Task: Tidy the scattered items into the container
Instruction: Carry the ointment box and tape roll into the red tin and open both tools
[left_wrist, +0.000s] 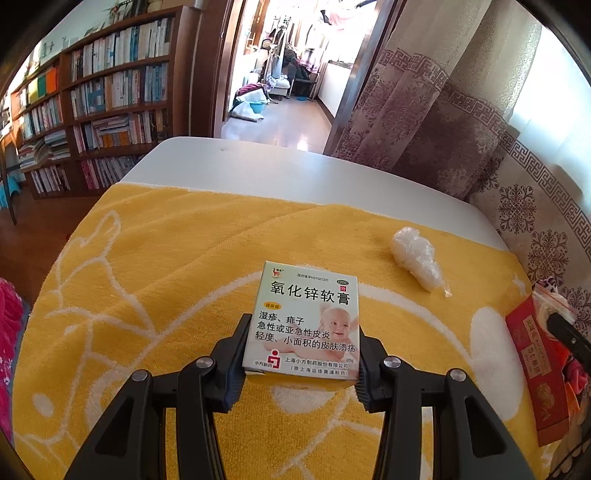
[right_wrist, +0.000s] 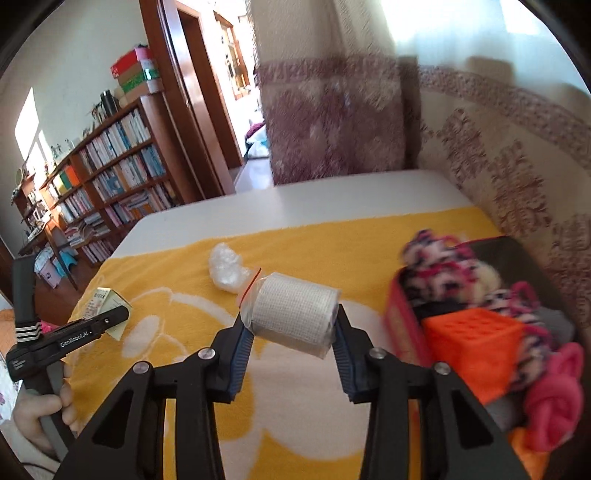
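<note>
— Yellow towel with white shapes (left_wrist: 155, 258) on white bench (left_wrist: 258, 162), bookshelves behind. Much tidied?

— Some. Dark container (right_wrist: 524, 254) holding orange block (right_wrist: 476, 339), fluffy bits. Left gripper (left_wrist: 301, 363) squeezing white medicine box (left_wrist: 306, 317); right gripper (right_wrist: 291, 334) squeezing white tape roll in clear bag (right_wrist: 295, 314). Both lifted, not in yet. Crumpled clear plastic bag (left_wrist: 417, 258) left on towel.

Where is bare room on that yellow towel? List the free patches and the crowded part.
Free: the yellow towel left of the ointment box, and the strip between the plastic wad and the bare white table behind. Crowded: the right edge, where the container is packed with cloth and an orange block.
</note>
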